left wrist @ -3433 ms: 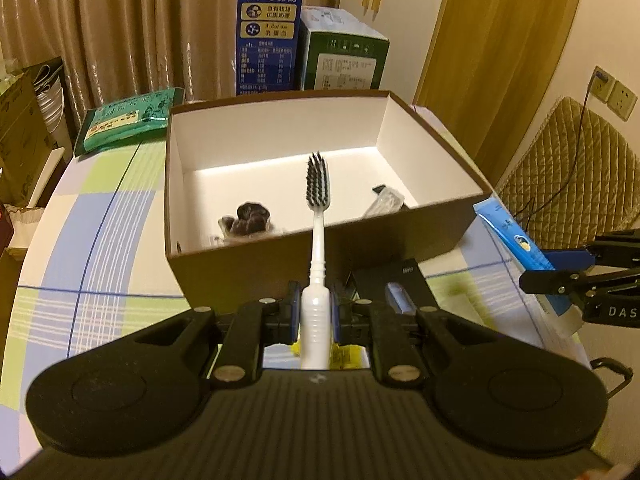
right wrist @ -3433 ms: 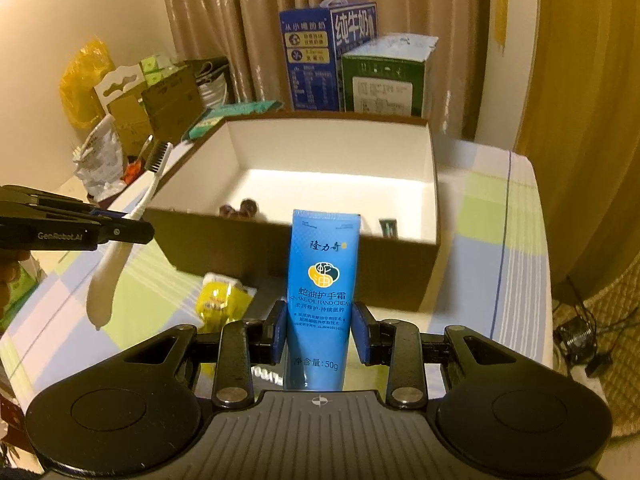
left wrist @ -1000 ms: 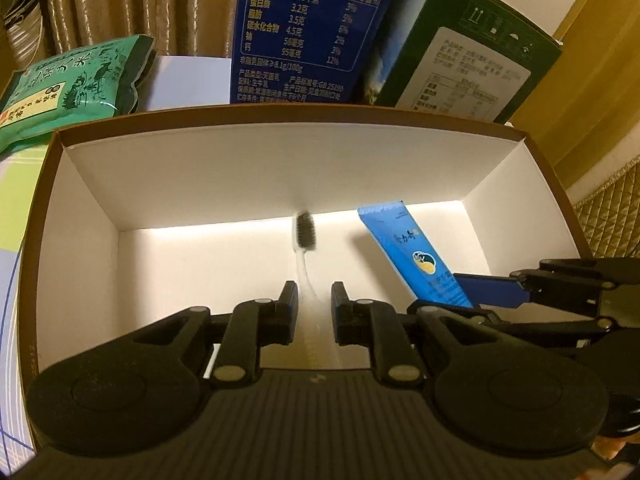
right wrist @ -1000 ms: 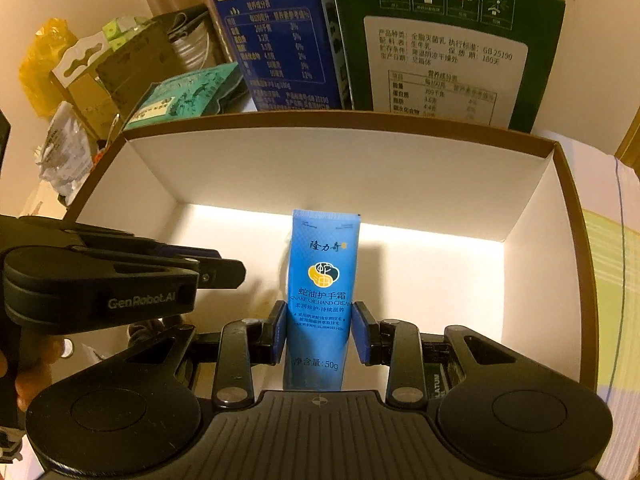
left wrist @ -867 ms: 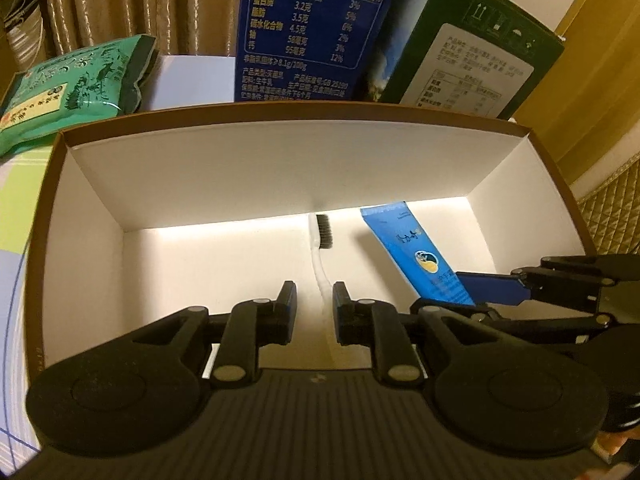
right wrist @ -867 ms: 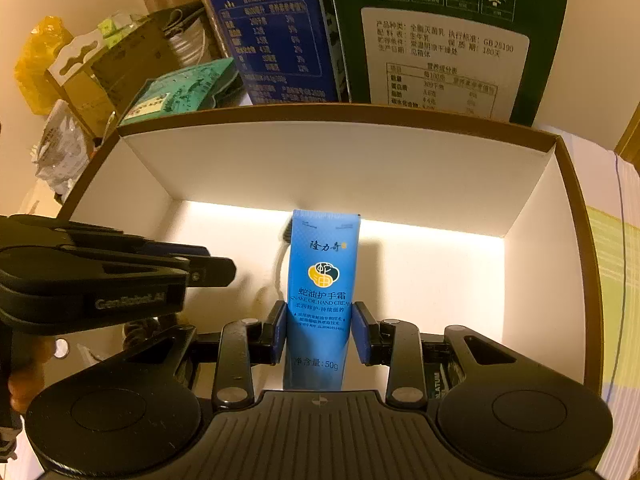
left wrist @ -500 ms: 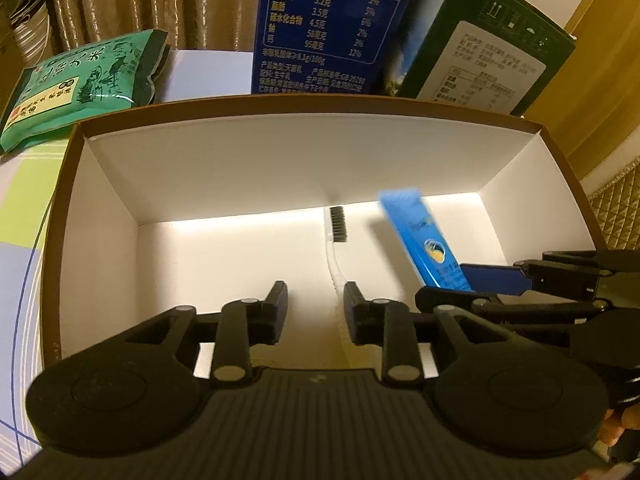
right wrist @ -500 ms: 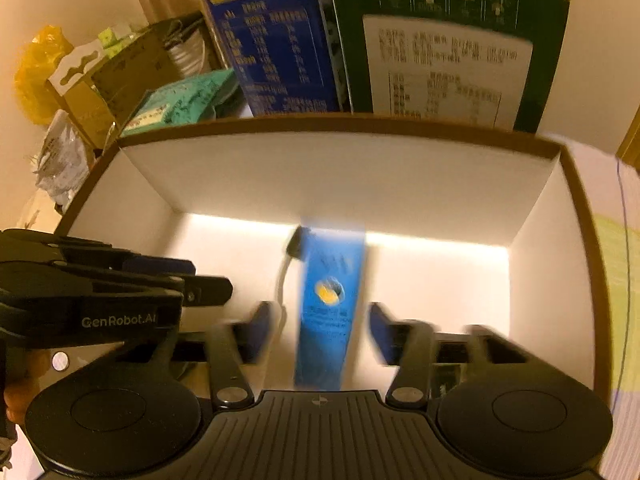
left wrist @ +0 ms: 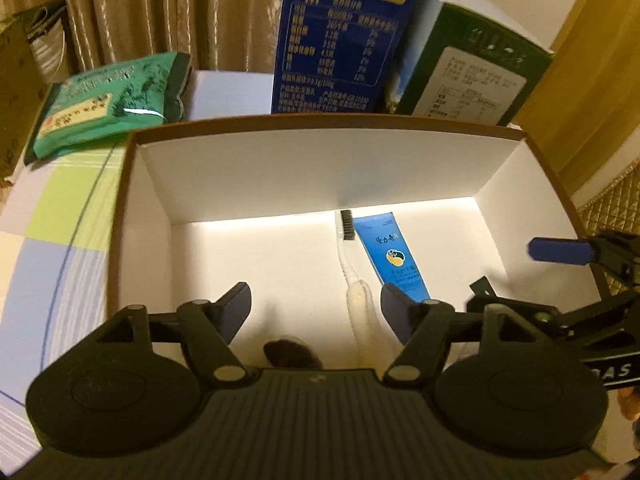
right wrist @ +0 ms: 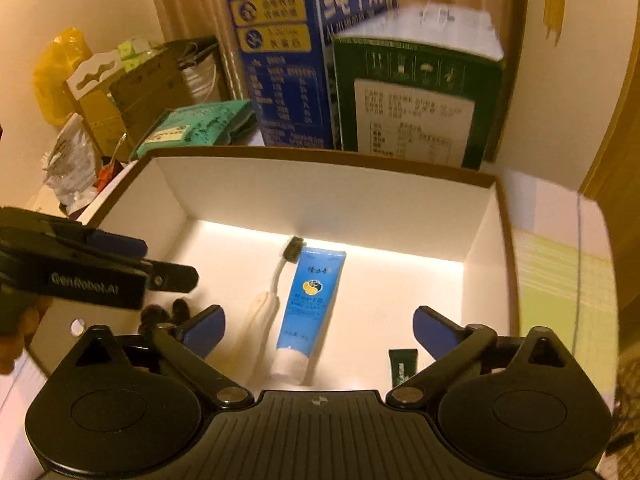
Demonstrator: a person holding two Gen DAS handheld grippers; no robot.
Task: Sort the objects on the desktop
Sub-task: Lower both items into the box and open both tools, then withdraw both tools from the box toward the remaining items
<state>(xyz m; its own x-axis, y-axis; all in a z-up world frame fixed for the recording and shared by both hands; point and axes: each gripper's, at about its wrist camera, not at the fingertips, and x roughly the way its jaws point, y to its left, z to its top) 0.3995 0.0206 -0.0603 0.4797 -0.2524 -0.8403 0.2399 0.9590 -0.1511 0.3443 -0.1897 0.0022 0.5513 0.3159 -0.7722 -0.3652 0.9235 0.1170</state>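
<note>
inside the box [left wrist: 132,216], left to right: dark clump [left wrist: 294,354], toothbrush [left wrist: 348,256] touching tube [left wrist: 394,258], small dark sachet [right wrist: 403,364]. left gripper [left wrist: 316,304] and right gripper [right wrist: 318,330] both hover above, jaws wide, holding nothing.

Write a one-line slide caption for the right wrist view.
Open right gripper above the box, where the blue hand cream tube and toothbrush lie side by side.

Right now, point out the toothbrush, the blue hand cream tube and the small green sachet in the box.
toothbrush [right wrist: 262,312]: right wrist view, white handle.
blue hand cream tube [right wrist: 310,298]: right wrist view, printed body.
small green sachet [right wrist: 403,364]: right wrist view, its middle.
</note>
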